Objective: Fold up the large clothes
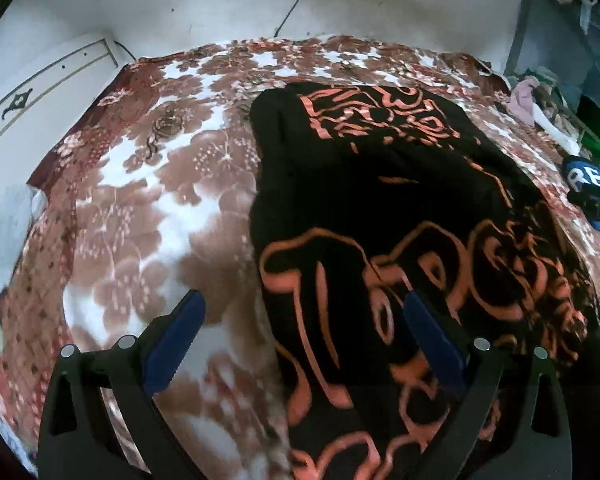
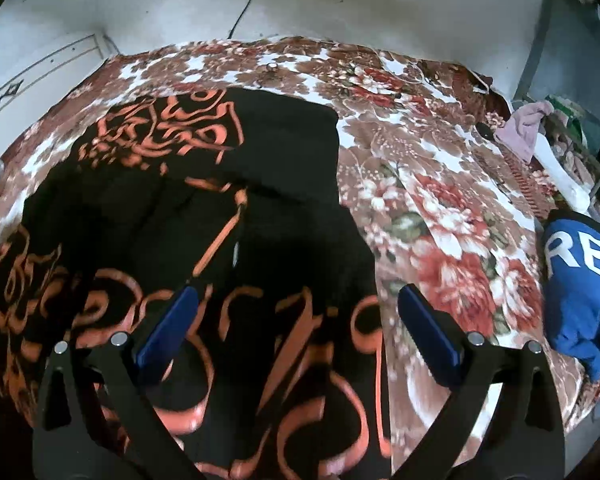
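A large black garment with orange script-like print [image 1: 400, 216] [image 2: 188, 208] lies spread on a bed with a brown, white and red floral cover [image 1: 148, 208] [image 2: 440, 216]. My left gripper [image 1: 302, 304] hangs open above the garment's left edge, one blue-padded finger over the cover and the other over the black cloth. Over the garment's right edge my right gripper [image 2: 298, 298] is open too, left finger above the print, right finger above the floral cover. Neither holds any cloth.
A blue garment with white letters "RE" [image 2: 580, 280] [image 1: 588, 180] lies at the bed's right edge. Pink and white clothes [image 2: 528, 128] are piled beyond it. A white wall with a dangling black cable [image 2: 244, 8] backs the bed; a white headboard [image 1: 40, 96] stands at the left.
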Demonstrator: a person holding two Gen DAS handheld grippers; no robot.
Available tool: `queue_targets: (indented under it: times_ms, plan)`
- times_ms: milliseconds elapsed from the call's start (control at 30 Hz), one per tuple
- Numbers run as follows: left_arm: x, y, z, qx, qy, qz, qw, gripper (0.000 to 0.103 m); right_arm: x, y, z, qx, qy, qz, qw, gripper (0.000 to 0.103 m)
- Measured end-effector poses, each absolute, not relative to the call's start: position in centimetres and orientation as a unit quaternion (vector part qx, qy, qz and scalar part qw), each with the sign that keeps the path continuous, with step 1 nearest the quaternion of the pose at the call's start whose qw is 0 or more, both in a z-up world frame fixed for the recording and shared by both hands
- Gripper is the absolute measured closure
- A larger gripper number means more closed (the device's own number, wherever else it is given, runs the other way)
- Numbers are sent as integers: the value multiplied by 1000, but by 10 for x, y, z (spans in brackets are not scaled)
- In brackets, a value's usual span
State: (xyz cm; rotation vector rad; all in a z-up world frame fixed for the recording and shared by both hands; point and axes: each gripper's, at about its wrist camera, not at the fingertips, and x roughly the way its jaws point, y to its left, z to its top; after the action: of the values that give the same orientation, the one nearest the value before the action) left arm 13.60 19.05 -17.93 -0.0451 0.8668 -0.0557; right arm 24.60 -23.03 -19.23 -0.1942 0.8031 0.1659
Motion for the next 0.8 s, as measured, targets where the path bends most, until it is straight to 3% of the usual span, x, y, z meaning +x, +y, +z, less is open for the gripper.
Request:
queue_targets:
  times_ms: [333, 800]
  plan:
    - [87, 196, -202, -25, 440, -26, 897, 6, 187, -245, -198, -99, 402, 77, 907, 5]
    - [54, 214, -237, -52, 463, -21, 885, 6, 141, -320, -246, 6, 478, 92, 873, 5]
